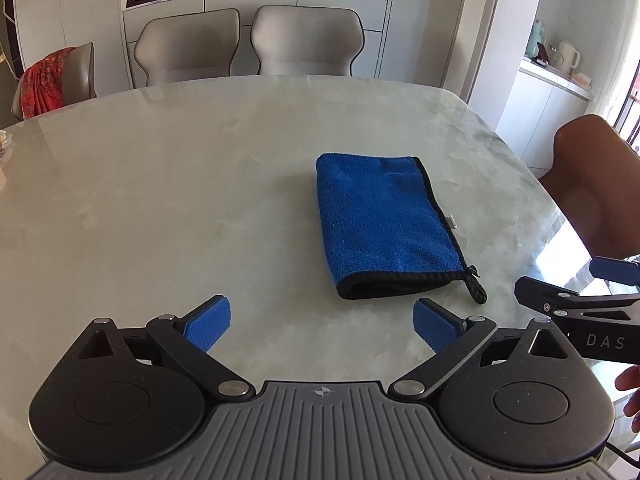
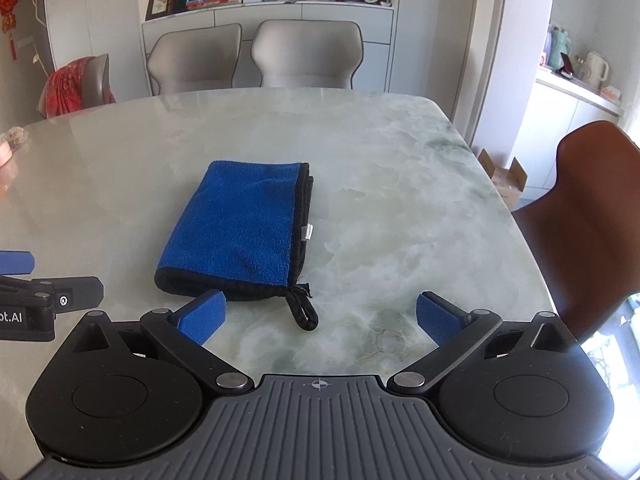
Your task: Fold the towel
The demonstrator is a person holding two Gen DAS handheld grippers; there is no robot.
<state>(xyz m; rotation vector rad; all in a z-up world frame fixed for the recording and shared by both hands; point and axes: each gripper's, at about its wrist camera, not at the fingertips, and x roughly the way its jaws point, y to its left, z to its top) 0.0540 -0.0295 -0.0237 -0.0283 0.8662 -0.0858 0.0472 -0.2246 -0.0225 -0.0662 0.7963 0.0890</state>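
1. Towel [image 1: 384, 224]: a blue terry microfibre cloth with black edging lies folded into a compact rectangle on the marble-patterned table [image 1: 160, 200], ahead of the left gripper [image 1: 322, 326] and a little to its right.
2. Left gripper's blue-padded fingers are spread wide with nothing between them; they hover over bare tabletop, short of the towel's near edge.
3. Right gripper [image 2: 320, 320] likewise stands open and holds nothing. The towel [image 2: 236, 232] lies ahead and to its left, and the near black hem sits just beyond the left finger pad [image 2: 204, 316].
4. Black hanging loop [image 2: 304, 312] trails from the towel's near right corner onto the table, between the right gripper's two fingers. A small white tag [image 2: 307, 231] sticks out of the towel's right edge.
5. From the left wrist view, the right gripper [image 1: 580, 300] shows at the right border, well right of the towel.
6. Beyond the table stand two grey chairs [image 1: 308, 40]; a brown chair [image 2: 592, 216] is on the right.
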